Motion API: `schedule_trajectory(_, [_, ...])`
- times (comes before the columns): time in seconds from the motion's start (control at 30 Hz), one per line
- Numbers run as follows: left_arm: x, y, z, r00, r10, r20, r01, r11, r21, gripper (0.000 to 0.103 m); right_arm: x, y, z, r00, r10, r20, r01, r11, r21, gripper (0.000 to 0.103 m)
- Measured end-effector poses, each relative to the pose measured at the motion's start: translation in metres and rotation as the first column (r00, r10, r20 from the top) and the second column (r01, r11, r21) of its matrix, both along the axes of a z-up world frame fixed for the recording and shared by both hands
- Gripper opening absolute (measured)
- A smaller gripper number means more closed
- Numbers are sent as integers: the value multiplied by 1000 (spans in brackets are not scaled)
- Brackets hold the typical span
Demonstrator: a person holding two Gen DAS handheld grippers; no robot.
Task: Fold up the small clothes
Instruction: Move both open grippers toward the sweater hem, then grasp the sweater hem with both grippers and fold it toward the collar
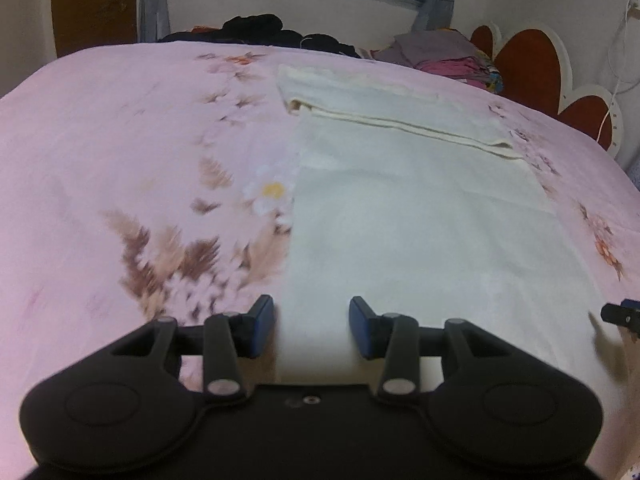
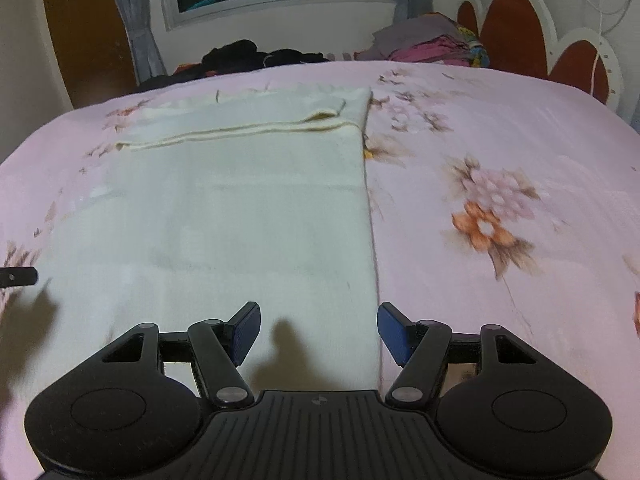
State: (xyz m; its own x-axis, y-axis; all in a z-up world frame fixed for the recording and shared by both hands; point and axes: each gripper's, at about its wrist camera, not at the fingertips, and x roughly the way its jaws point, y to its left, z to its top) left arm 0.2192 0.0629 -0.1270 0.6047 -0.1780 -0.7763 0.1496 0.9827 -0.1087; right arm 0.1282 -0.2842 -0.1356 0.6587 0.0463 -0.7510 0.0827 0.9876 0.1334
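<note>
On the bed, cloth has its far edge folded over; rest lies flat. My left tongs and right tongs gape empty at its near corners; further folds left, I'd judge.

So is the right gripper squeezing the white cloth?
No, the right gripper is open above the cloth, its blue fingers wide apart.

You've got one cream garment on one pink floral bedsheet, two grippers, one dark clothes heap, one folded pile.
</note>
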Motion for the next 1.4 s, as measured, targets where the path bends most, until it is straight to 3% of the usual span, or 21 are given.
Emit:
schedule_trajectory(0.4, [-47, 32, -9, 999, 11, -46, -12, 1000, -26, 44, -53, -12, -16, 995, -55, -78, 56, 998, 5, 64])
schedule_trajectory(0.63, [-55, 29, -13, 991, -55, -123, 37, 988, -148, 41, -63, -1, -17, 995, -14, -98, 21, 997, 72, 64])
schedule_trajectory(0.67, [-55, 27, -14, 990, -63, -129, 42, 986, -160, 39, -63, 1, -18, 995, -11, -98, 19, 997, 79, 59])
schedule_trajectory(0.7, [-54, 27, -15, 988, -71, -134, 47, 983, -176, 33, -62, 1, -18, 995, -3, -98, 13, 995, 98, 36])
schedule_trajectory(0.77, [-51, 27, -18, 985, -81, -153, 47, 976, -211, 18, -61, 2, -18, 995, -7, -103, 20, 992, 125, 19])
schedule_trajectory(0.8, [-50, 27, -20, 983, -86, -165, 46, 972, -231, 9, -60, 3, -18, 994, -7, -105, 21, 991, 131, 15])
schedule_trajectory(0.83, [-48, 28, -21, 981, -91, -173, 46, 967, -249, 8, -59, 3, -17, 994, -7, -107, 23, 990, 141, 13])
schedule_trajectory(0.87, [-48, 27, -21, 981, -94, -171, 48, 966, -254, 7, -59, 3, -17, 994, -6, -107, 22, 988, 152, 9])
schedule_trajectory(1.03, [-46, 29, -9, 990, -95, -104, 62, 957, -284, 6, -59, -2, -7, 997, -13, -81, 29, 978, 205, 8])
schedule_trajectory(1.23, [-20, 26, 27, 995, -96, 18, 97, 946, -308, 6, -42, -11, 31, 999, -27, 36, 18, 970, 244, 8])
schedule_trajectory(1.4, [18, 13, 56, 991, -80, 105, 110, 942, -317, 6, -2, -21, 59, 991, -43, 129, 9, 967, 256, 8])
